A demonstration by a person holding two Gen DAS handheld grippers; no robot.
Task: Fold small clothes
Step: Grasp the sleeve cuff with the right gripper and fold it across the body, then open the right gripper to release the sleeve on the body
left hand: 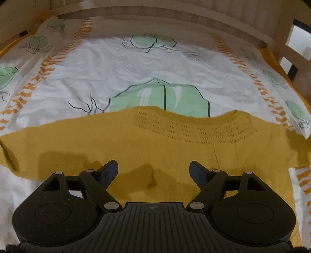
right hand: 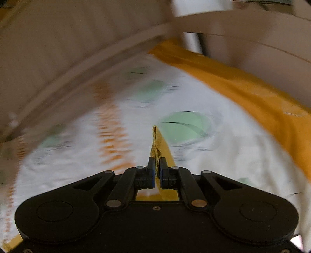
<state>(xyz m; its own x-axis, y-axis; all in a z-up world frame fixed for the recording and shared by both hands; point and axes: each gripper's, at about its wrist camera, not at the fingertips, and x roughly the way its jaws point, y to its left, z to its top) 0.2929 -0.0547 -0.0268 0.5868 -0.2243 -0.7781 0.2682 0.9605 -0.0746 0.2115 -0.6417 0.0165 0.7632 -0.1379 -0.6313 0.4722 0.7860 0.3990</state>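
A mustard-yellow knitted top (left hand: 136,144) lies spread flat on the white printed bedsheet (left hand: 108,66), its eyelet-patterned neckline toward the far side. My left gripper (left hand: 153,169) is open and empty, hovering just above the middle of the garment. In the right wrist view my right gripper (right hand: 157,165) is shut on a folded edge of the same yellow top (right hand: 156,140), which sticks up between the fingers. That view is blurred by motion.
The bedsheet (right hand: 223,155) has green shapes and orange striped bands. A wooden bed rail (left hand: 155,17) runs along the far side, with slats at the right (left hand: 291,56). An orange sheet edge (right hand: 243,91) borders the bed.
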